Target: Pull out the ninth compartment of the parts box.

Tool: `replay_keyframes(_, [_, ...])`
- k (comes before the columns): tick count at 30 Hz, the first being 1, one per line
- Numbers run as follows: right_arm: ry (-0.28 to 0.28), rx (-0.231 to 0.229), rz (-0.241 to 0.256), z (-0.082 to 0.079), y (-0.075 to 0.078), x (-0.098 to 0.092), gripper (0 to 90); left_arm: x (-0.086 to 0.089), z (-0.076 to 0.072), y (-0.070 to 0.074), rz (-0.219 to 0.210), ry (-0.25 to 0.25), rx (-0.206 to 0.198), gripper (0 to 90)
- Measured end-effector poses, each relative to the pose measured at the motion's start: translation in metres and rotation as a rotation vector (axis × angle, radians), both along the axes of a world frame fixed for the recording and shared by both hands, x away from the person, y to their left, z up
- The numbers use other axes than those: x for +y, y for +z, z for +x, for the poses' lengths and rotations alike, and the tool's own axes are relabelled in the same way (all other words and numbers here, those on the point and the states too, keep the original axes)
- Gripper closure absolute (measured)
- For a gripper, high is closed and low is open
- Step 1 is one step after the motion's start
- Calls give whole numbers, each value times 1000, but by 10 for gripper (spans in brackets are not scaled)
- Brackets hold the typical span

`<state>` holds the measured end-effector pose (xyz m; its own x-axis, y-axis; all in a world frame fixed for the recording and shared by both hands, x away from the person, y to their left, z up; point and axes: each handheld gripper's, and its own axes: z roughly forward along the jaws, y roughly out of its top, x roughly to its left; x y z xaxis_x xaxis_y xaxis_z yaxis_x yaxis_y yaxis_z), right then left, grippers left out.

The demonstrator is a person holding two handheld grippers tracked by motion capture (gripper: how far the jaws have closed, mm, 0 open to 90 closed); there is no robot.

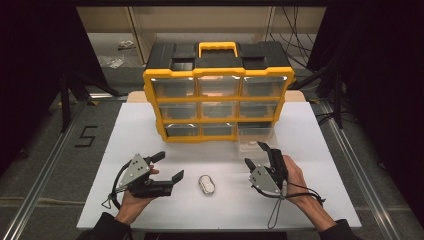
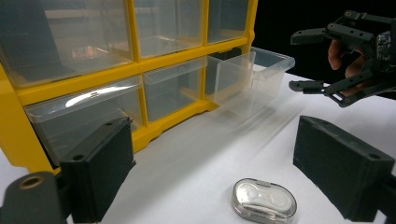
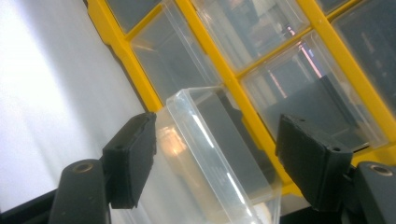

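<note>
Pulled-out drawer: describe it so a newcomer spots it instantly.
Start at the yellow-and-black organiser cabinet standing on the white table. Go to its bottom row, right end: the clear plastic drawer there. It alone juts out from the cabinet front; its neighbours sit flush.

The organizer (image 1: 218, 75) had a yellow frame, a black top and clear, colourless drawers (image 1: 218, 109). The small case (image 1: 206, 184) was clear with a silvery-white sheen. The tabletop (image 1: 150, 125) was plain white. Both the left gripper (image 1: 167, 167) and the right gripper (image 1: 256, 155) were black with grey plates.
</note>
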<state>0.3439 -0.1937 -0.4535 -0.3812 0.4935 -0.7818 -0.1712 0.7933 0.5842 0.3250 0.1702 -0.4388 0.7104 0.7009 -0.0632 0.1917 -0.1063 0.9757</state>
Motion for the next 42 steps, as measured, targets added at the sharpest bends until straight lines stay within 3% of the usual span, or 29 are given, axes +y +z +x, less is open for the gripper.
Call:
replay_keyframes(13, [16, 148, 182, -3, 11, 5, 283, 0, 0, 0, -1, 1, 1, 117])
replay_keyframes(24, [38, 270, 308, -3, 16, 8, 276, 0, 0, 0, 1, -1, 0, 117])
replay_keyframes(28, [39, 302, 338, -3, 17, 8, 273, 0, 0, 0, -1, -1, 1, 117])
replay_keyframes(36, [47, 407, 403, -4, 18, 12, 267, -1, 1, 0, 4, -1, 0, 117])
replay_keyframes(42, [58, 444, 422, -5, 19, 15, 262, -1, 2, 0, 1, 1, 3, 117])
